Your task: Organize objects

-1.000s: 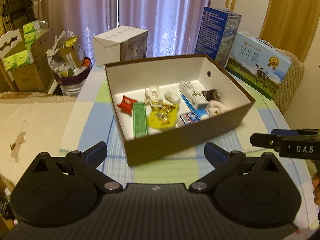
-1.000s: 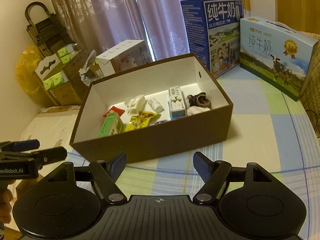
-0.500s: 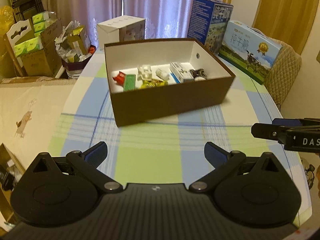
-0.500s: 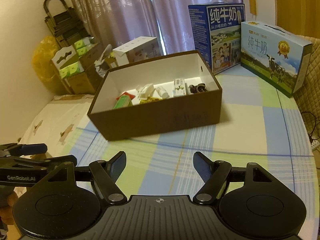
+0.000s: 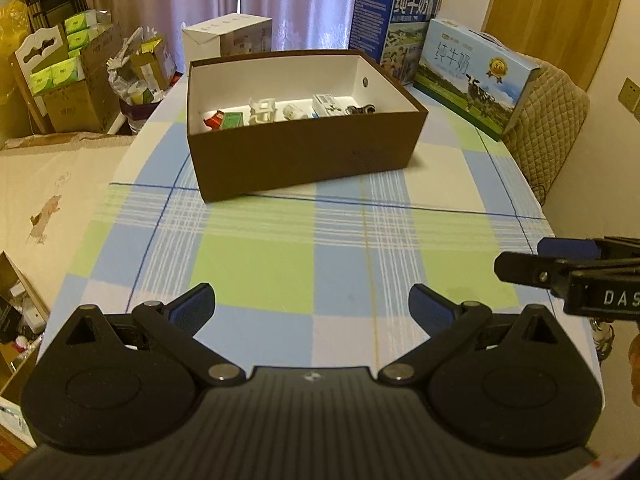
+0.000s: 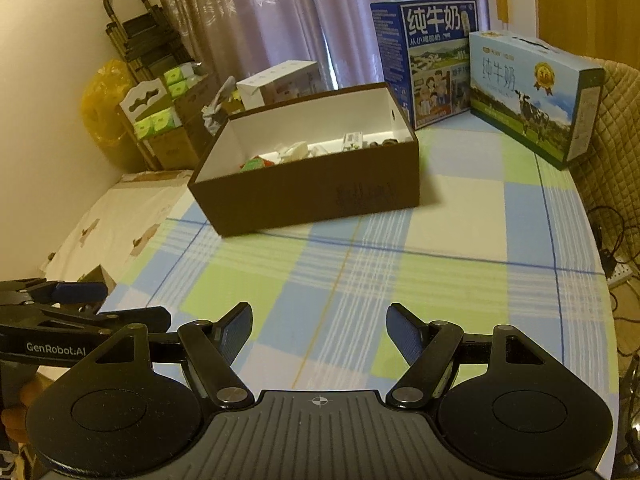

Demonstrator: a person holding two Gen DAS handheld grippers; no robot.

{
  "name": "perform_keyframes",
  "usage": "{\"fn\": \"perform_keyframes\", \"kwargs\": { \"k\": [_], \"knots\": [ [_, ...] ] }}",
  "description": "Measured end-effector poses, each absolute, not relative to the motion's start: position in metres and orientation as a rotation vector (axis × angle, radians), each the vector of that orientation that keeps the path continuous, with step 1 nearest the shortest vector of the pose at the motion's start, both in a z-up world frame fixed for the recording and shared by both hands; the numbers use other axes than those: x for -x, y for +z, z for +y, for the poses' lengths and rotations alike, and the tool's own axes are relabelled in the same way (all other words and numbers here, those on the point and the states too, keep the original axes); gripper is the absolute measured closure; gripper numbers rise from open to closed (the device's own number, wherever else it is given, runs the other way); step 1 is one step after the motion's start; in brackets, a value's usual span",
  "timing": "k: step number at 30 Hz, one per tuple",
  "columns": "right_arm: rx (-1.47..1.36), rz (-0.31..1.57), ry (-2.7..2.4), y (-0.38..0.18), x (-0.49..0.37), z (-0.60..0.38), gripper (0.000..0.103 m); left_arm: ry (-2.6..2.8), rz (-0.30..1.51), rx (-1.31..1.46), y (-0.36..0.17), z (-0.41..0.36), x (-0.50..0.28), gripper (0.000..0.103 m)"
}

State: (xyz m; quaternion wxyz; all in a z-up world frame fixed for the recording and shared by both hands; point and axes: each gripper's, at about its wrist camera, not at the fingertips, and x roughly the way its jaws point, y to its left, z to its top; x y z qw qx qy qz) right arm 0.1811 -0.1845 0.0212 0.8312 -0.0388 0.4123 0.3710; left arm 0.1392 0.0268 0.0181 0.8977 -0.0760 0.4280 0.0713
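Both hand-held grippers (image 5: 311,307) (image 6: 319,330) gape (empty) | one brown box (image 5: 304,156) | two milk cartons (image 5: 394,26) (image 5: 474,72)

Left gripper (image 5: 311,304) is matte black, with a ribbed centre plate, two round housings, silver pivot screws and blue ribbed fingers (image 5: 192,305). Right gripper (image 6: 319,330) has the same build, with a small crosshair mark on its plate. From outside, white lettering reads "GenRobot.AI" and "DAS". Bare skin shows beside each housing.
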Motion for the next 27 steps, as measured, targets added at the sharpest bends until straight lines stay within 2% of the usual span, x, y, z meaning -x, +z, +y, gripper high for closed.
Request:
{"fn": "perform_keyframes", "kwargs": {
  "k": [27],
  "knots": [
    [0.096, 0.896, 0.821, 0.013, -0.145, -0.202, 0.032, 0.186, 0.887, 0.178, 0.018, 0.01, -0.098, 0.001]
  ]
}}
